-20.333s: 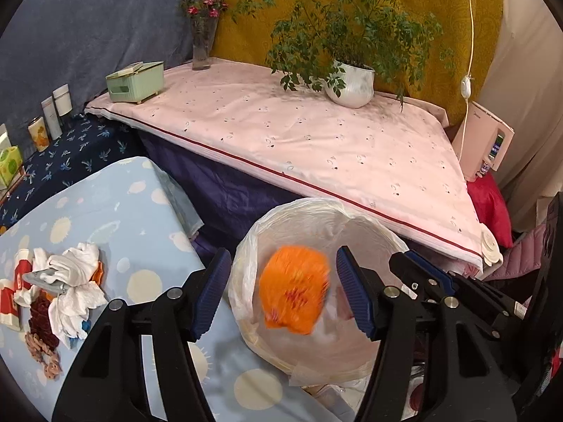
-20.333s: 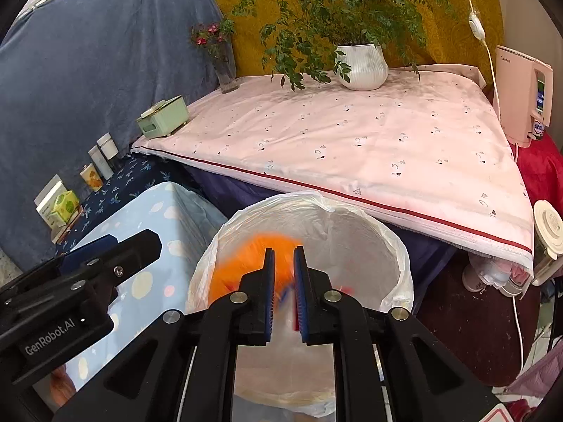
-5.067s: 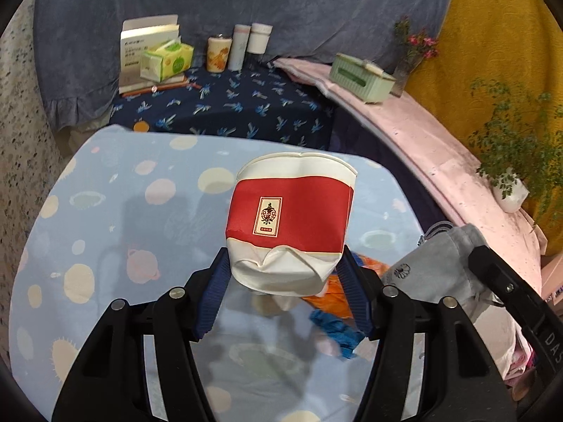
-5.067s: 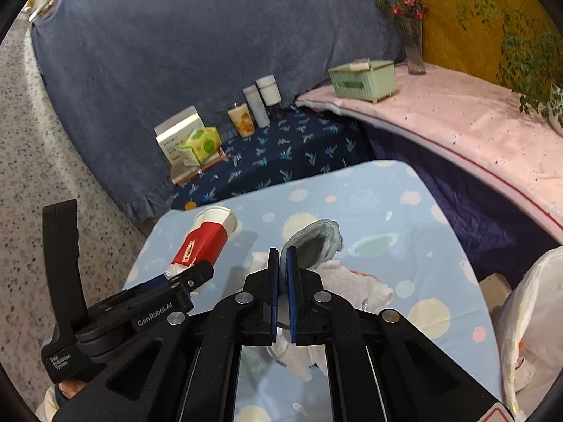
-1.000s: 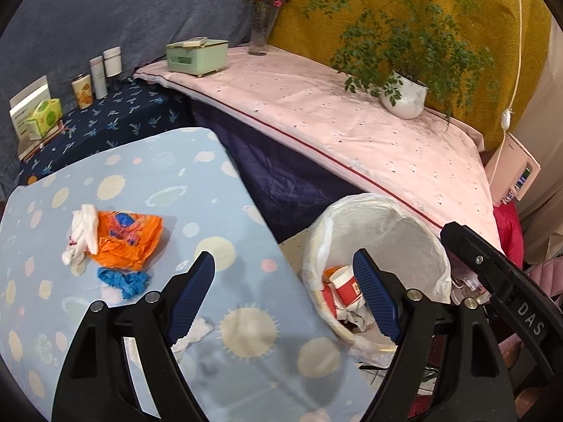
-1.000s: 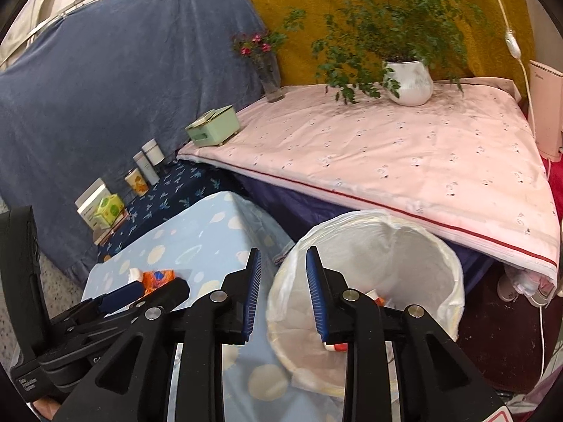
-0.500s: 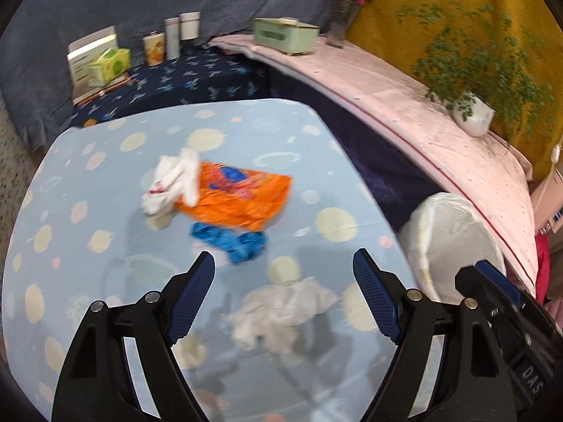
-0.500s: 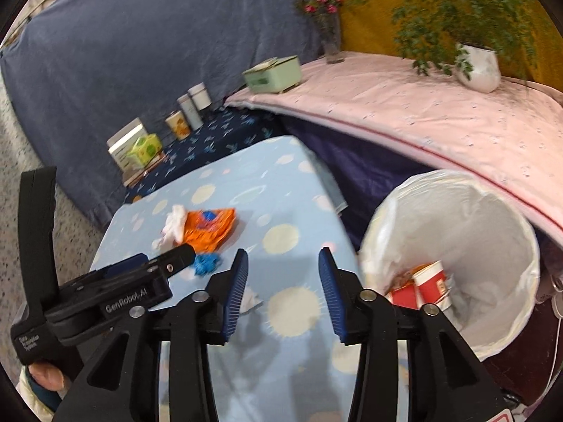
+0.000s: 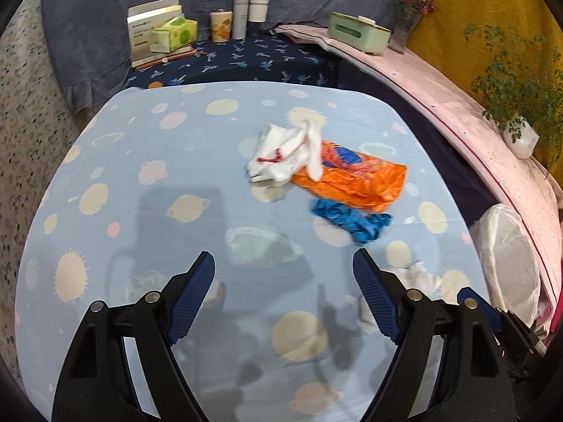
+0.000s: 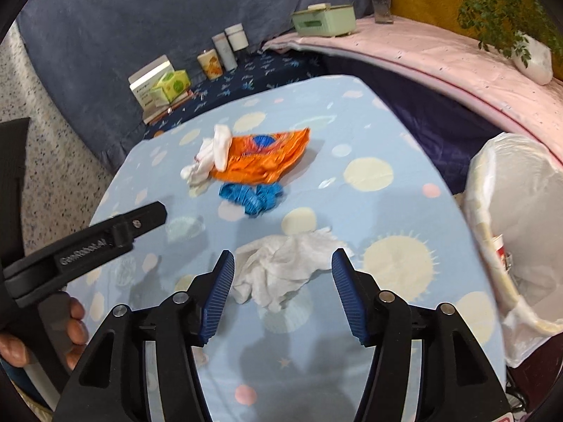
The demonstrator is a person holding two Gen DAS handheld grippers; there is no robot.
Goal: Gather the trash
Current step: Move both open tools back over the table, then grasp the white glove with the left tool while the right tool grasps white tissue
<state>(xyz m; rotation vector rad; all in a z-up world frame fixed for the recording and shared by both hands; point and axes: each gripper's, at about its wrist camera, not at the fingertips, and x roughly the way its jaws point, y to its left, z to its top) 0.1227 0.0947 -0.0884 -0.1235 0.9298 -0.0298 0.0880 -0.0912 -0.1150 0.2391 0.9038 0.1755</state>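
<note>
Four pieces of trash are lying on the table [image 10: 380, 126], which is wearing a pale blue cloth printed with planets and suns. Taking the orange wrapper [image 10: 264, 156] as the landmark: a white cloth with a red mark [image 9: 285, 156] is overlapping its far-left end, a crumpled blue glove [image 10: 251, 195] is sitting just beside its near edge, and a crumpled white tissue [image 10: 285, 267] is lying well nearer the cameras, past the glove.

The right gripper [image 10: 283, 277] is hovering over the table with its jaws spread wide and gripping nothing; the white tissue is showing directly between its blue pads [image 10: 218, 293]. The left gripper [image 9: 283, 293] is likewise standing wide apart and empty, above bare cloth nearer than the wrapper, with the tissue [image 9: 415, 277] just to the right of its right finger. In the right wrist view the left gripper's black body is reaching in from the left edge, level with the glove, with the person's hand [image 10: 45, 334] wrapped around its handle.

The bin with a white liner [image 10: 517, 218] is standing off the table's edge, right of the wrapper, and a red-and-white item [image 10: 501, 251] is showing inside it.

Beyond the wrapper, a dark blue patterned surface is carrying a green tissue pack [image 9: 174, 33], a white box [image 9: 155, 17] and three canisters [image 9: 239, 17]. Further right, a pink-covered ledge is holding a mint green box [image 9: 357, 31], a flower vase [image 9: 404, 31] and a potted plant [image 9: 517, 133]. Both views are slightly blurred
</note>
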